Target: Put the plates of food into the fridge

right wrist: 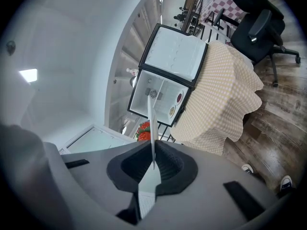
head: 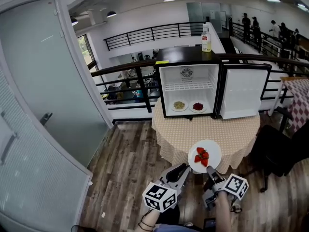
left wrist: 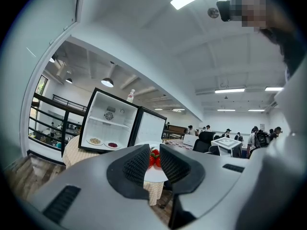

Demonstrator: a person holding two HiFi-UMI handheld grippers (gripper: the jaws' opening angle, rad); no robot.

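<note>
A white plate (head: 211, 150) with red strawberries (head: 202, 156) hangs over the near edge of the round table (head: 207, 129). My right gripper (head: 210, 170) is shut on its near rim. In the right gripper view the plate (right wrist: 152, 128) runs edge-on between the pads. My left gripper (head: 186, 169) is beside the plate's left edge, jaws a little apart and empty. Through that gap in the left gripper view I see the strawberries (left wrist: 154, 158). The small fridge (head: 188, 88) stands open on the table, with two plates of food (head: 179, 106) (head: 198, 107) on its floor.
The fridge door (head: 244, 93) swings out to the right. A bottle (head: 206, 38) stands on top of the fridge. A black office chair (head: 280, 149) is right of the table and a frosted glass door (head: 43, 91) is at the left. Railings run behind.
</note>
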